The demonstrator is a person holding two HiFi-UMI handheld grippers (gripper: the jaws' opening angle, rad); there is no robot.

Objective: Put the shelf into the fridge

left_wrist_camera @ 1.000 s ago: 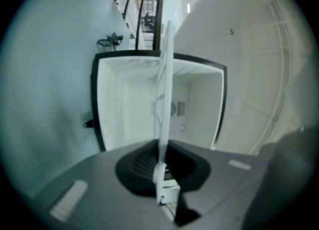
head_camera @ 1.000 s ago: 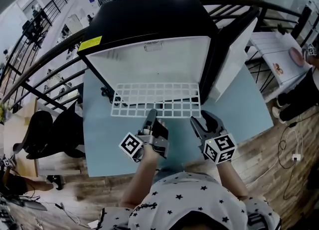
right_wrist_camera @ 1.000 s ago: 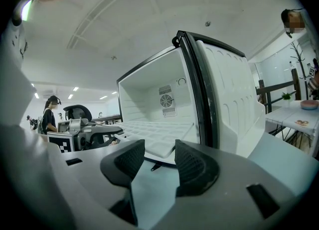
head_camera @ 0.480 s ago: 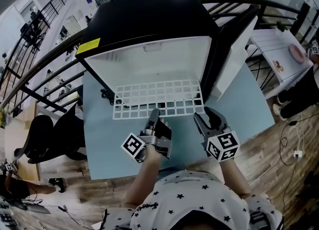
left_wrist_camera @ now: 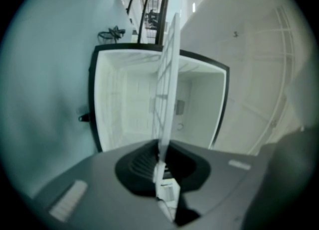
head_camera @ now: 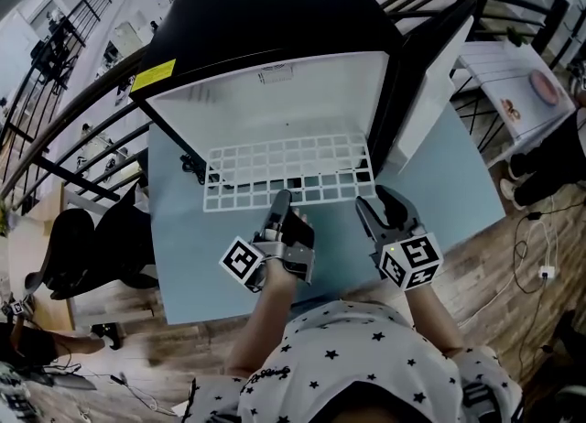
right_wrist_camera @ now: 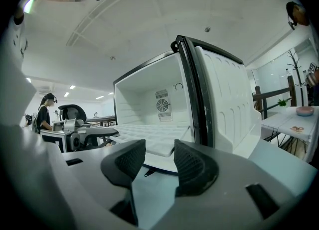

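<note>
I see the fridge [head_camera: 275, 18] at the counter's [head_camera: 179, 265] far edge, its door [head_camera: 430, 92] open to the right. The shelf [head_camera: 288, 169] lies partly inside, jutting toward the near edge, with my left gripper [head_camera: 280, 200] at its front rim.

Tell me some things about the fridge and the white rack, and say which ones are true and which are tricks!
1. The fridge has its door open. True.
2. The left gripper grips the front edge of the shelf. True.
3. The right gripper holds the shelf too. False: its jaws, which have just closed a touch, stand apart with nothing between them.
4. The fridge stands on the floor. False: it stands on a light blue table.
</note>
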